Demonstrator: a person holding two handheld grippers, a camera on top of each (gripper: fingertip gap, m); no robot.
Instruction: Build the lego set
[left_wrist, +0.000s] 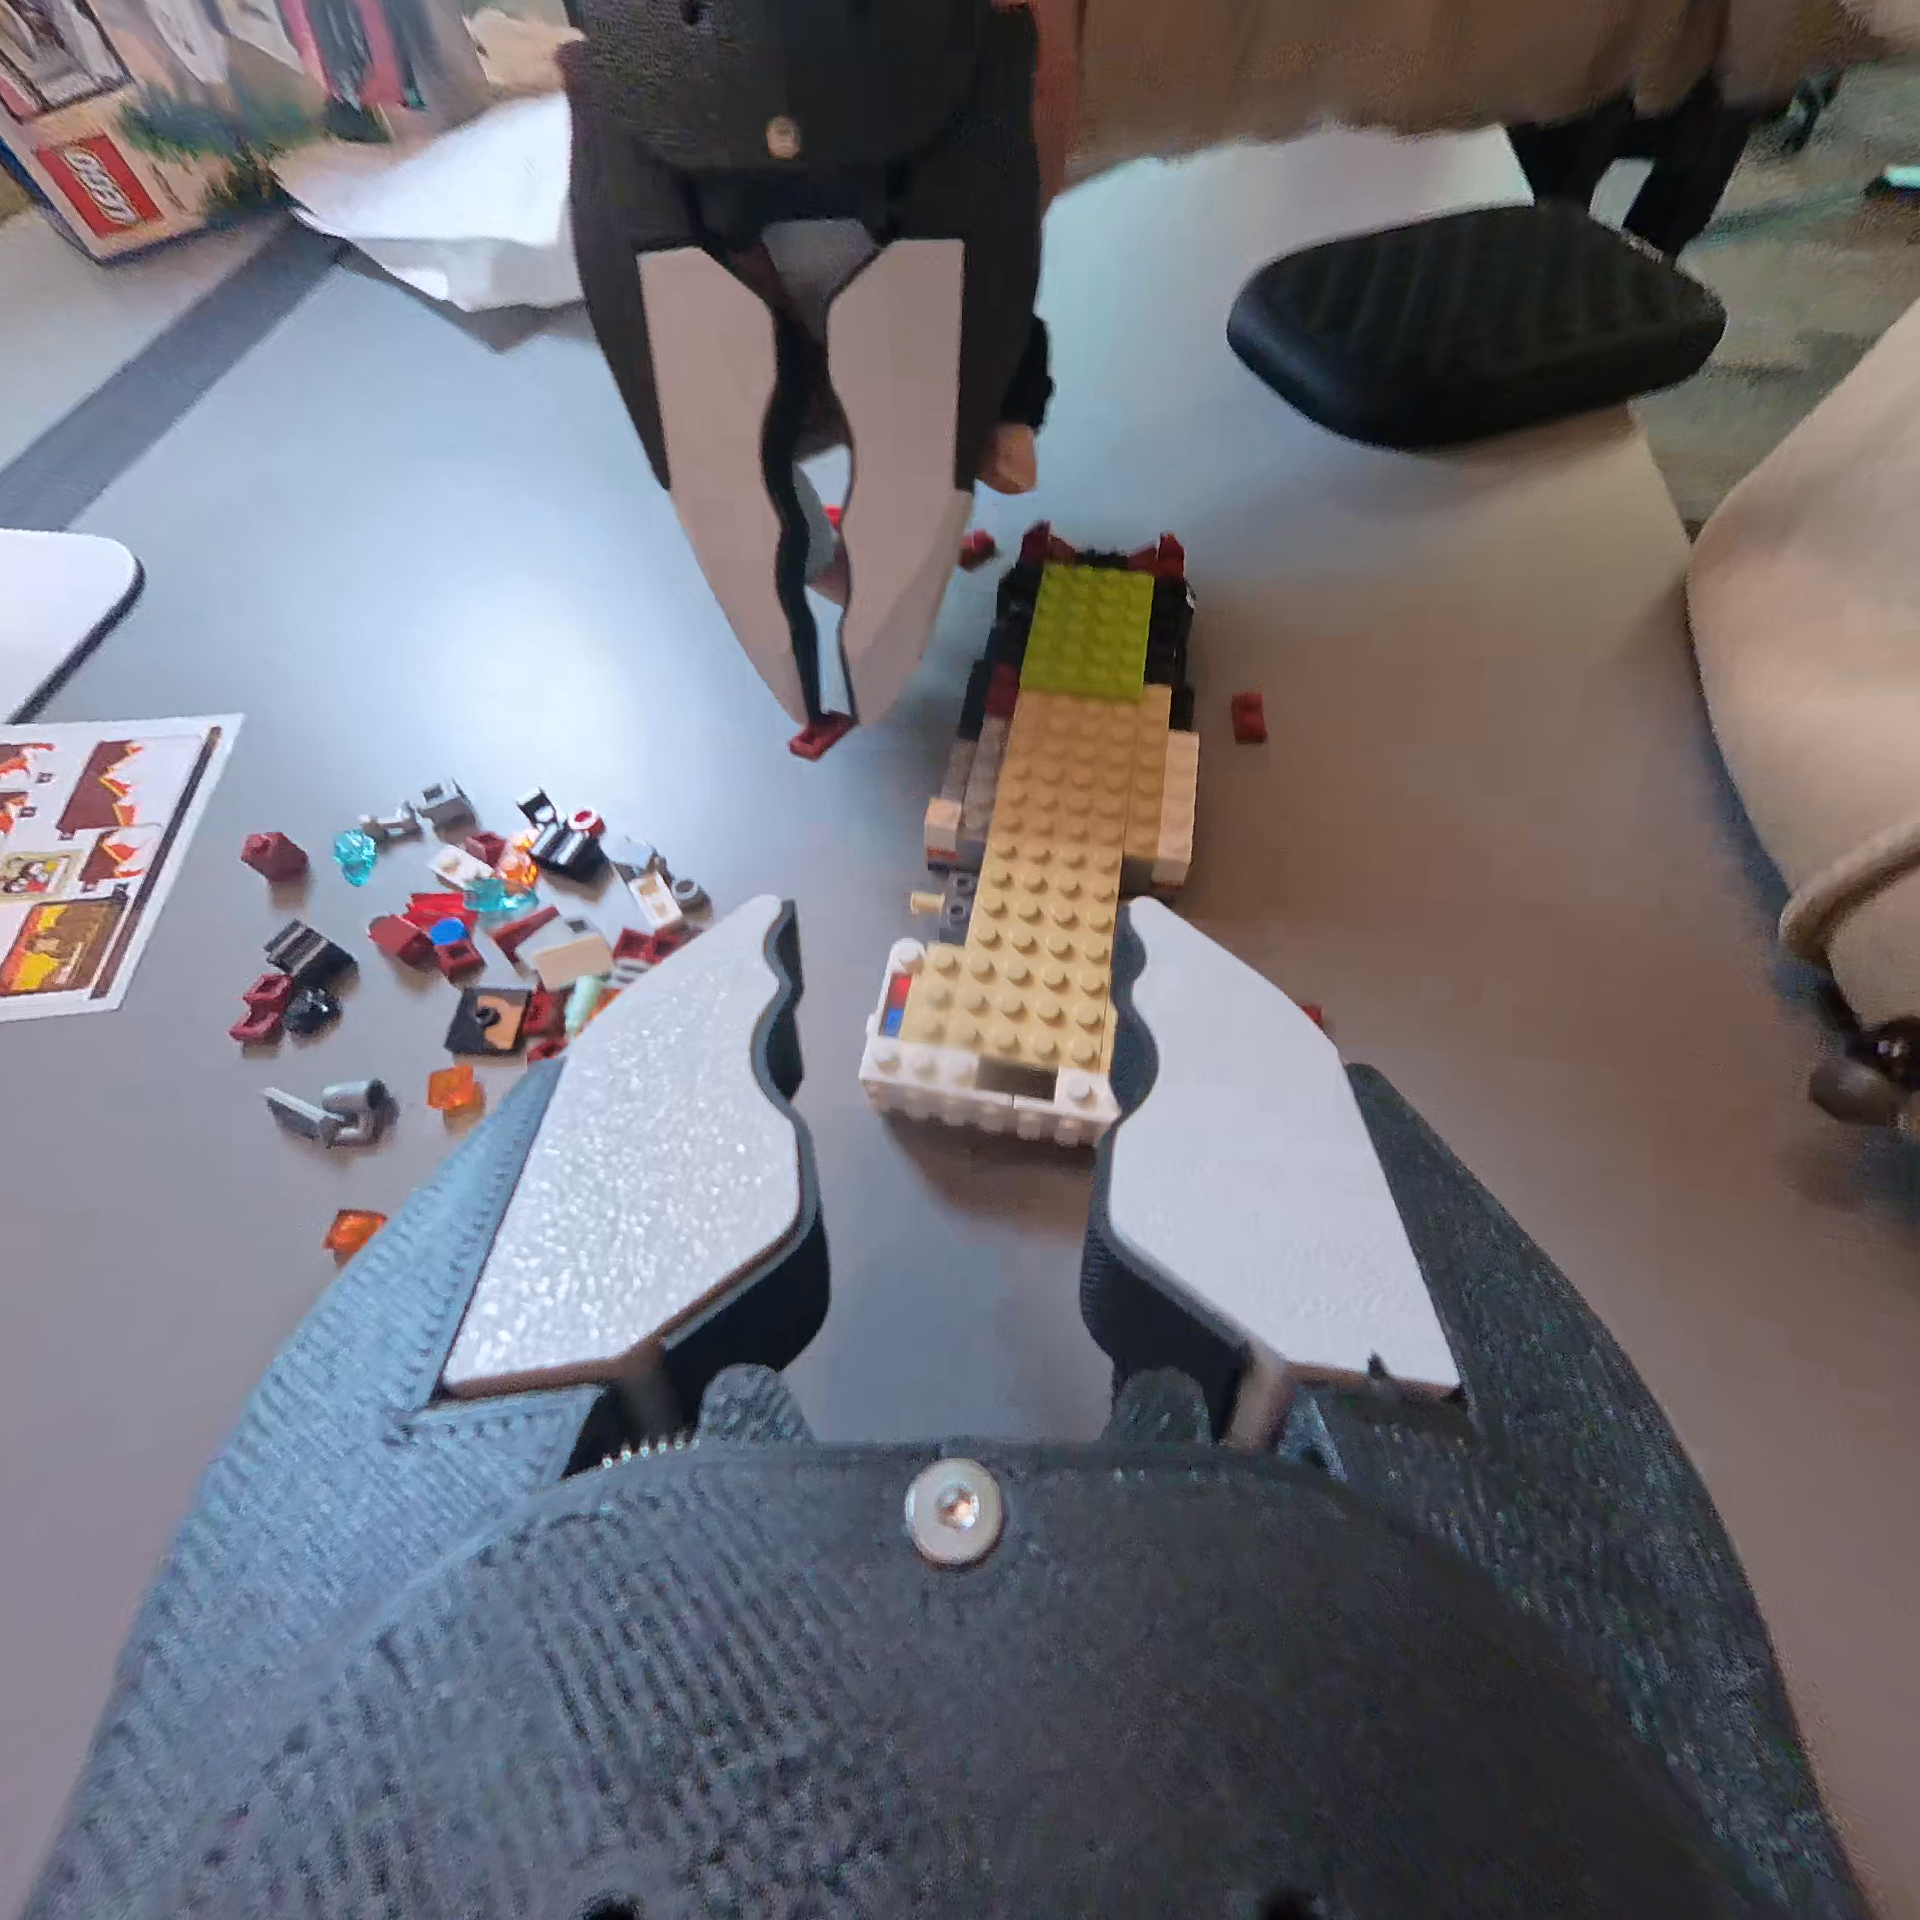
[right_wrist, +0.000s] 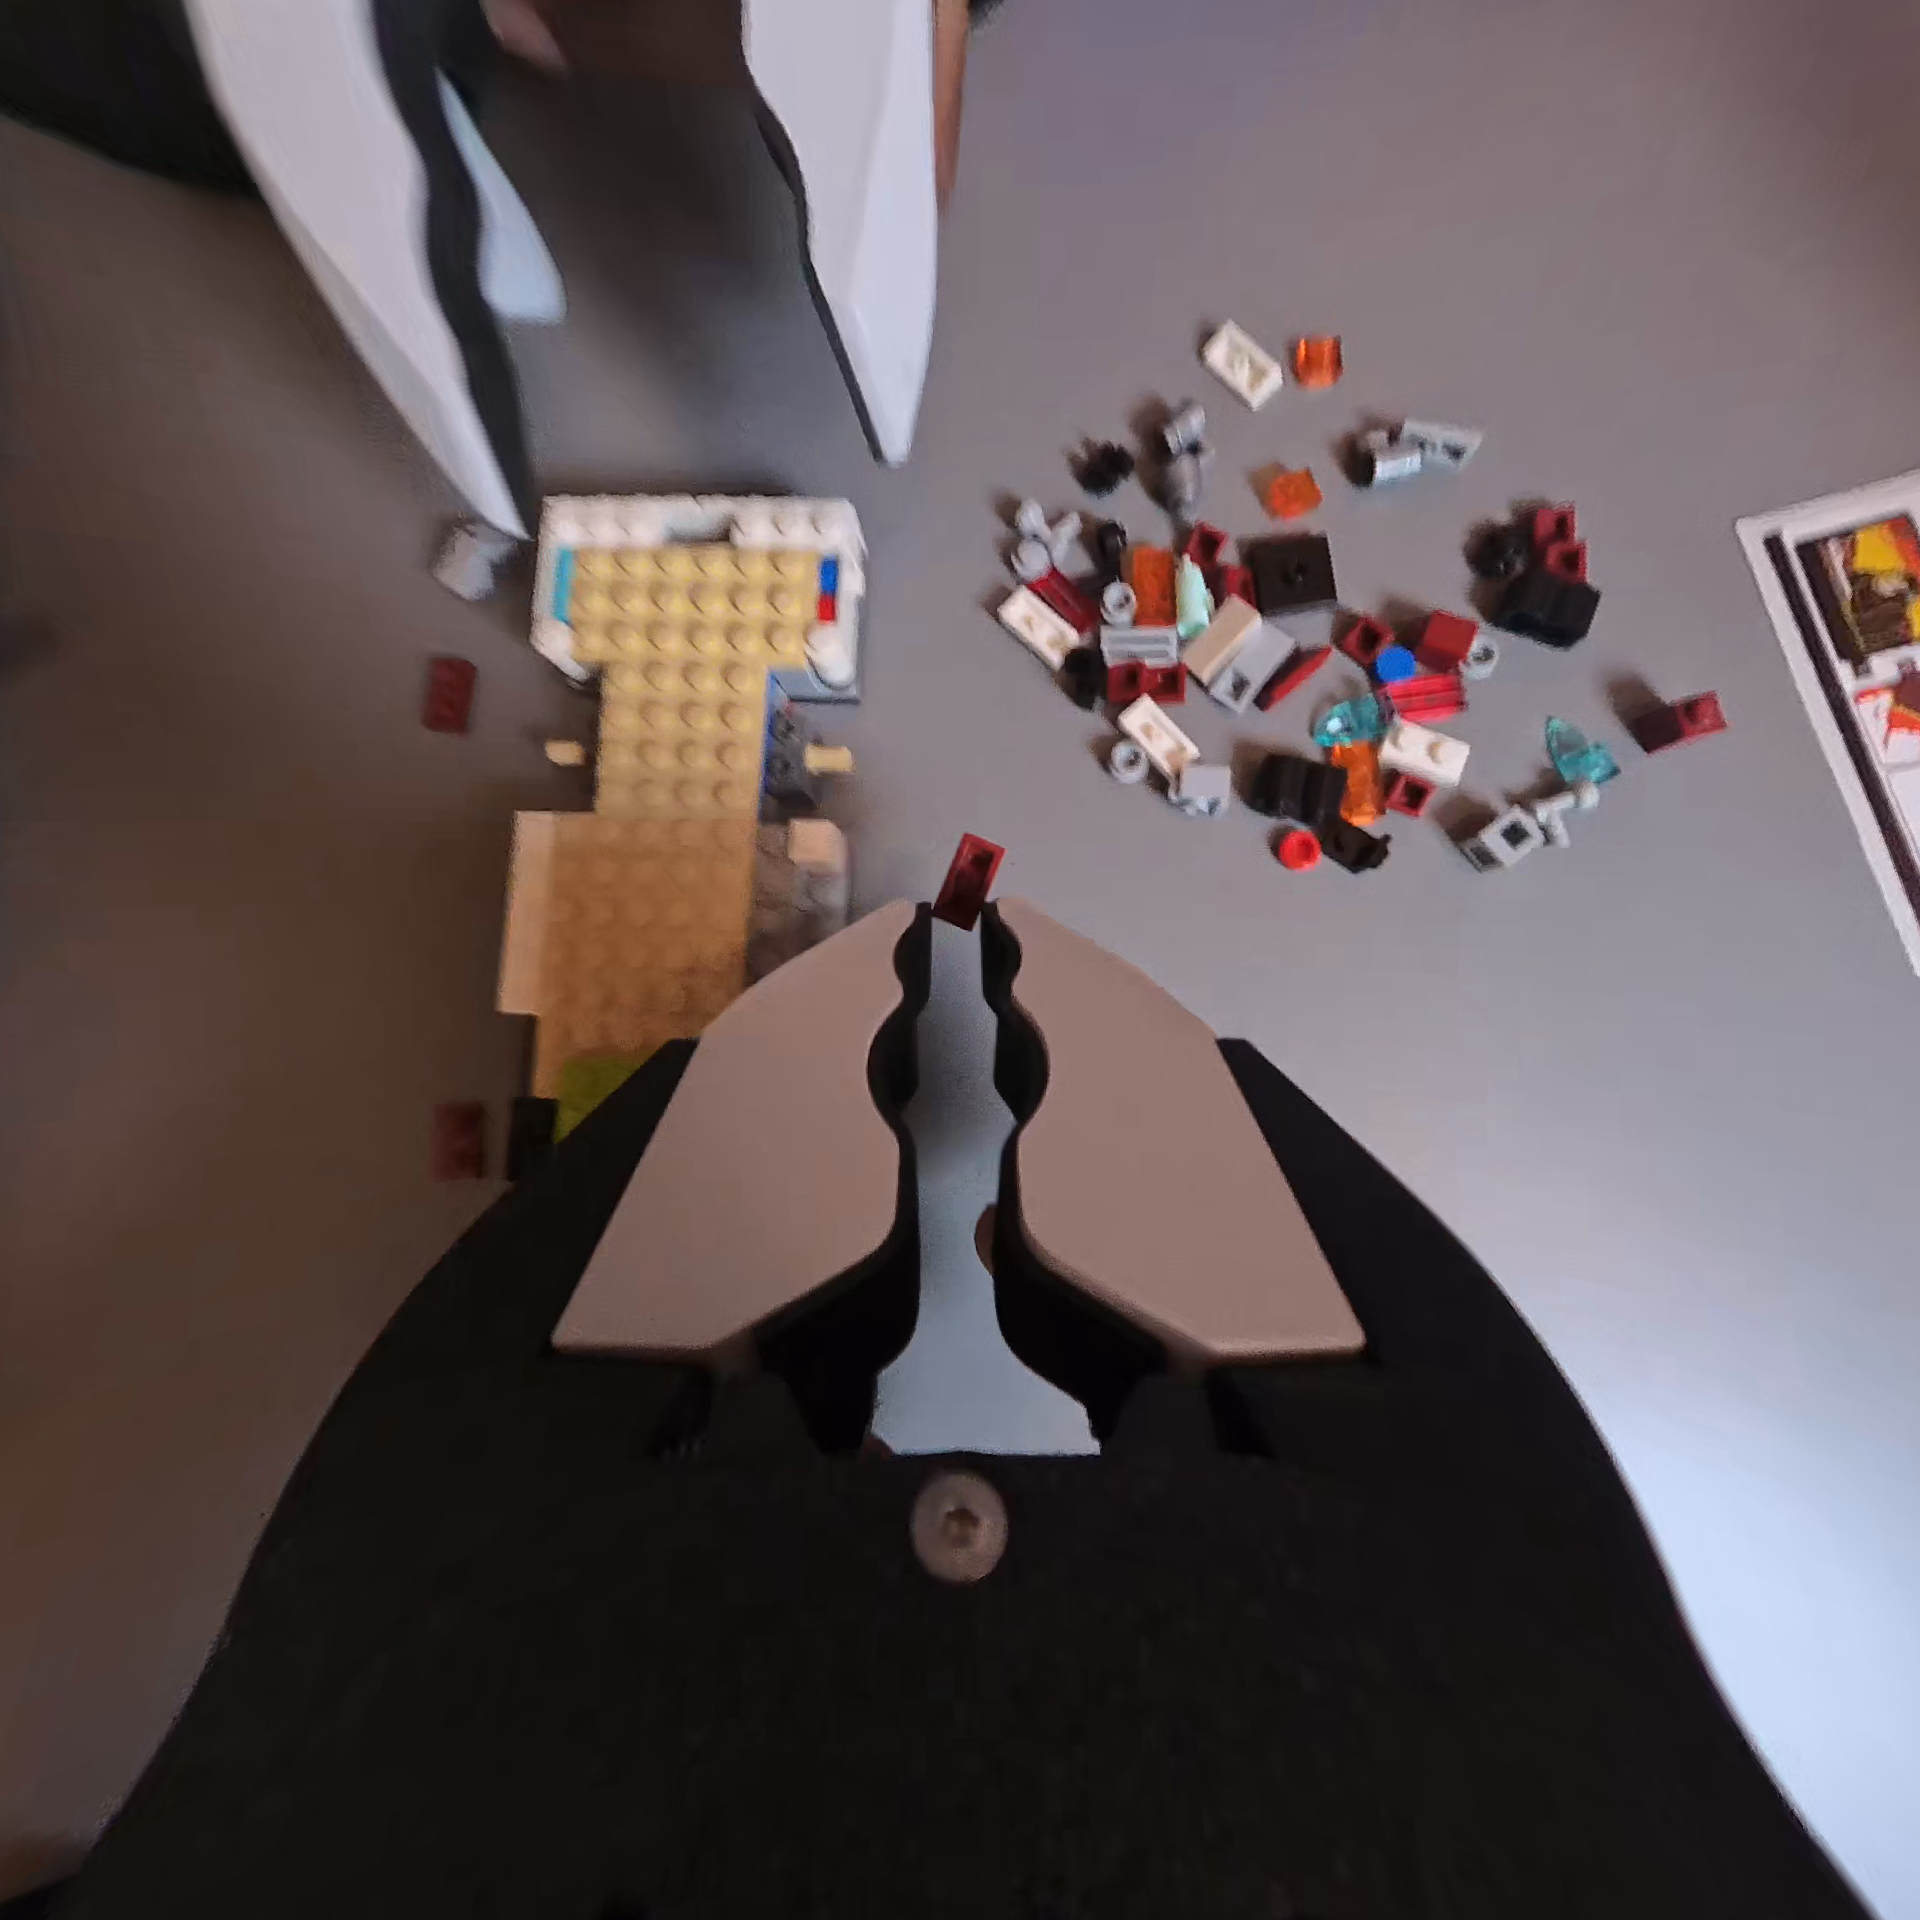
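Grey worktop (left_wrist: 364, 540): right gripper (right_wrist: 957, 906) fingers pinch dark red plate (right_wrist: 968, 879); left gripper (left_wrist: 961, 914), fingers wide, straddles tan model (left_wrist: 1049, 883) at 12 o'clock, apparently to steady it.

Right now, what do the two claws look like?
Both claws look alike. Each has a black, ribbed plastic body with a silver screw in the middle. The left claw and right claw each have two fingers with pale grey tops and wavy black inner edges. A dark sleeve shows behind the right one.

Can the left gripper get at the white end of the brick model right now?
Probably yes: the left gripper is open with the brick model's white end between its fingers, nothing blocking. The right gripper, holding a dark red plate, is off to the side.
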